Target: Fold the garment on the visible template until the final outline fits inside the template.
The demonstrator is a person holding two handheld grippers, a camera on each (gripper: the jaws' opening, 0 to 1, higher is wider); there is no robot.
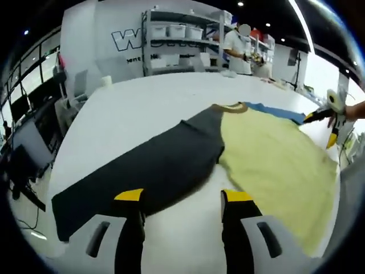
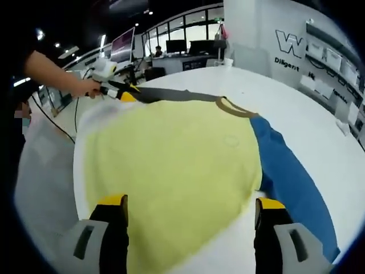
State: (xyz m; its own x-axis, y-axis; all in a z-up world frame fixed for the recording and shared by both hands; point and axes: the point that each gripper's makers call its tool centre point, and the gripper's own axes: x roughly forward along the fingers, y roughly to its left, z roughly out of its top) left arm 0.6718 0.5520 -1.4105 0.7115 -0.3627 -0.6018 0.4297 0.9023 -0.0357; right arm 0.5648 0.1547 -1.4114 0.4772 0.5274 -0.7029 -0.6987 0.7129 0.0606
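- One garment (image 1: pixel 228 154) lies flat on the white table (image 1: pixel 137 108): dark grey sleeve (image 1: pixel 142 171) at left, yellow body (image 2: pixel 171 171) in the middle, blue sleeve (image 2: pixel 291 177) at right, with a brown collar (image 2: pixel 234 108).
- Two tools: left tool (image 1: pixel 182 200) released, jaws apart above the grey sleeve's near edge; right tool (image 2: pixel 191 205) released, jaws straddling the yellow hem.
- Bare table stretches beyond the collar; shelves (image 1: pixel 177 40) stand further back.
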